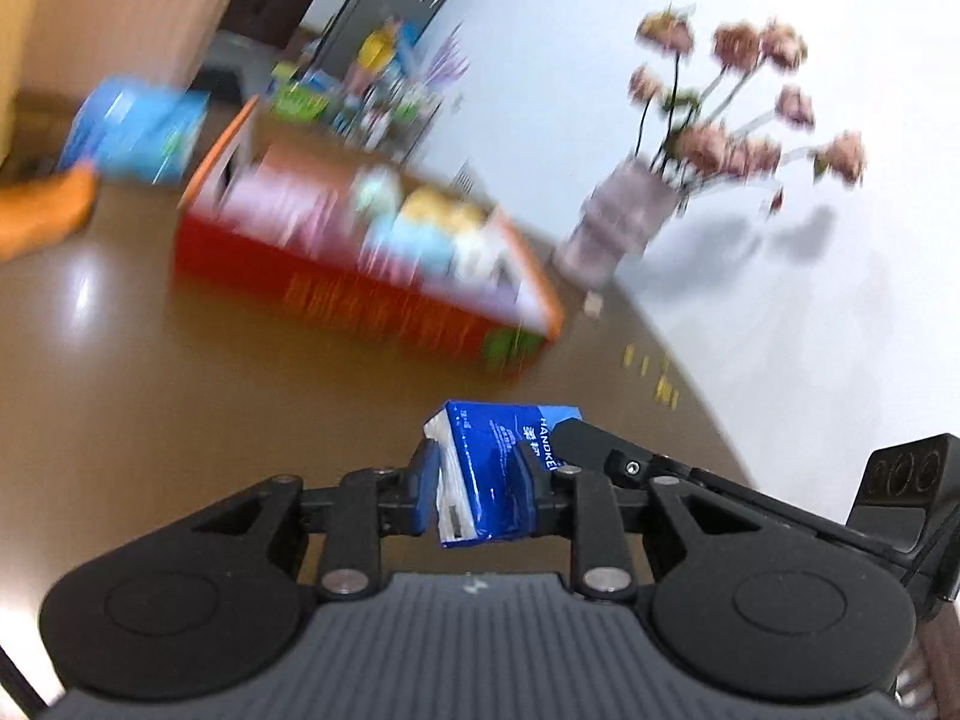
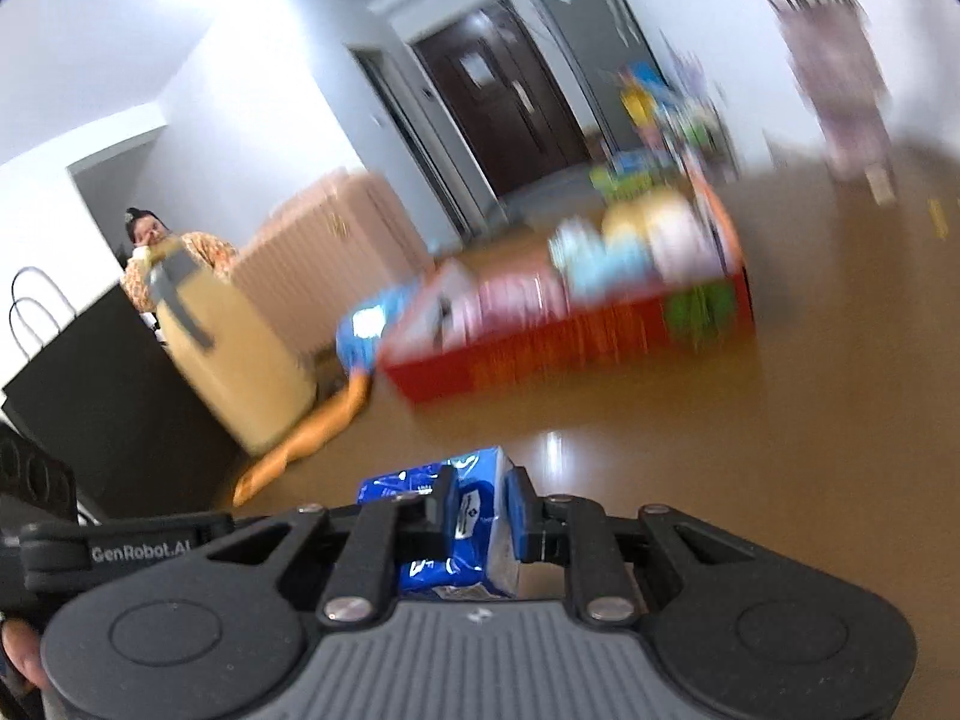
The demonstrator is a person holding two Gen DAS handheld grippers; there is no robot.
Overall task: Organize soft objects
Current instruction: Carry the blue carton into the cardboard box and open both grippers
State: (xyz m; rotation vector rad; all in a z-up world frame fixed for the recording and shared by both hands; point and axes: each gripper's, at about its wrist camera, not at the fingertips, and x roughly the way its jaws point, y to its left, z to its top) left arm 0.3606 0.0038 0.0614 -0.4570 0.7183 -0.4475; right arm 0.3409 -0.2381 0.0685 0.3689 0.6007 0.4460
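Note:
My left gripper (image 1: 486,480) is shut on a blue tissue pack (image 1: 501,462) and holds it above the brown table. My right gripper (image 2: 480,519) is shut on another blue tissue pack (image 2: 462,516), also above the table. A red open box (image 1: 360,294) with several soft items inside lies ahead on the table; it shows blurred in the right wrist view (image 2: 570,324) too. The right gripper's body (image 1: 900,492) shows at the right edge of the left wrist view.
A vase of pink flowers (image 1: 624,216) stands by the white wall at the table's right. A blue package (image 1: 138,132) and an orange soft thing (image 1: 42,210) lie far left. A black bag (image 2: 102,396) and a tan bag (image 2: 234,354) stand left. A person (image 2: 150,234) sits behind.

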